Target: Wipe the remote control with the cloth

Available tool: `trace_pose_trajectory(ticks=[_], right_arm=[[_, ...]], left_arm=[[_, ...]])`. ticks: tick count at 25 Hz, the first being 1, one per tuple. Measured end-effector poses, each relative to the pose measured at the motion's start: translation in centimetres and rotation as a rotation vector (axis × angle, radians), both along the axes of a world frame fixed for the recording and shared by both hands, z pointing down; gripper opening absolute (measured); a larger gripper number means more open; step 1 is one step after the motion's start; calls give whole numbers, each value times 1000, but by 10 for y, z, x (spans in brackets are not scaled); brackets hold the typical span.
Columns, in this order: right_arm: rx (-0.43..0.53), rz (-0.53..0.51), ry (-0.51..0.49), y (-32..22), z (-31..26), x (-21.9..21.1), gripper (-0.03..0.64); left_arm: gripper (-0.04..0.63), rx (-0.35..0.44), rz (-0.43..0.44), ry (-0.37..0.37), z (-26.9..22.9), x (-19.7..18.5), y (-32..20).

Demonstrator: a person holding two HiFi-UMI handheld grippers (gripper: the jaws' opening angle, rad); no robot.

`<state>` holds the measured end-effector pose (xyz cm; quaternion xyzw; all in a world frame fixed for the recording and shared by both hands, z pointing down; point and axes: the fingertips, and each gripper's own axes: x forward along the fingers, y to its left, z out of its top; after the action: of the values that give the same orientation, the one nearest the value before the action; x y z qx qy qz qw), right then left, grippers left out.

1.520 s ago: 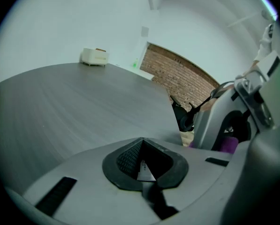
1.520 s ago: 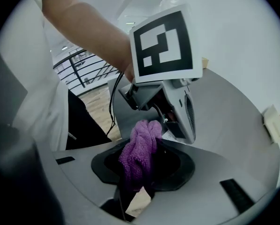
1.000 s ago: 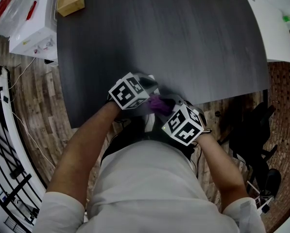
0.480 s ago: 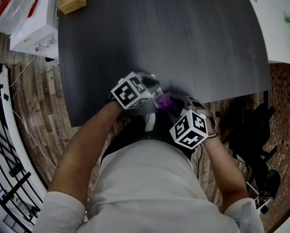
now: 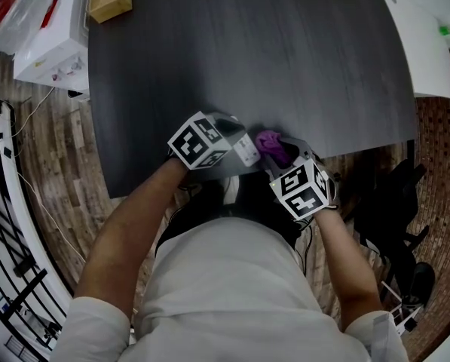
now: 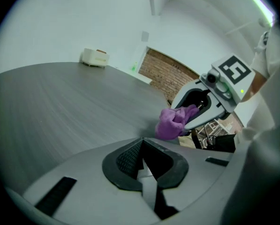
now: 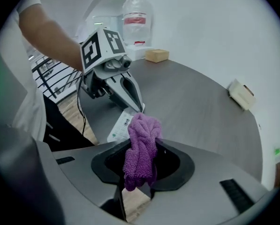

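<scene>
Head view puts both grippers at the lower middle of the frame, over the near edge of the dark table (image 5: 300,59). The left gripper (image 5: 238,143) has its jaws pressed together on one end of the white remote control (image 5: 246,152). The right gripper (image 5: 286,159) pinches the bunched purple cloth (image 5: 270,142), which sits just right of the remote. The right gripper view shows the cloth (image 7: 140,149) hanging between its jaws, with the remote (image 7: 120,125) just behind it.
</scene>
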<state>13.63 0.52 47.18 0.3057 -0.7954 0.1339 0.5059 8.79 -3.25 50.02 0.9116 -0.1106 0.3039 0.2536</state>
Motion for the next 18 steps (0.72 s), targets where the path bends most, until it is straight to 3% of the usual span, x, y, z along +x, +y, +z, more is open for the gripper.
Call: trace_pose_trajectory(ticks=[2,4,6,8,10,12,18], right_arm=[[4,3,-12,-3,3,-8,123],[8,-2,-21,-4,6,-17,123],[13,-16,-14,-4,10,-20,123],[2,-16,-11,-1,15,-19,123],[-27,2,-29,3,19,-21,123],[-50,27,-59,5,21,-25,123],[-73,74,-107,9,23,-32,123]], left_arm=[[3,11,-100,12,-7,-10,-6],[3,-32,-275,78,-19,-30,-8],[5,-163,-476,173,-23,-51,-1],[9,-332,-620,249,-16,-60,14],[113,-465,-672,285,-5,-57,27],[167,-520,-668,283,2,-50,29],[175,-589,-672,308,4,-34,9]])
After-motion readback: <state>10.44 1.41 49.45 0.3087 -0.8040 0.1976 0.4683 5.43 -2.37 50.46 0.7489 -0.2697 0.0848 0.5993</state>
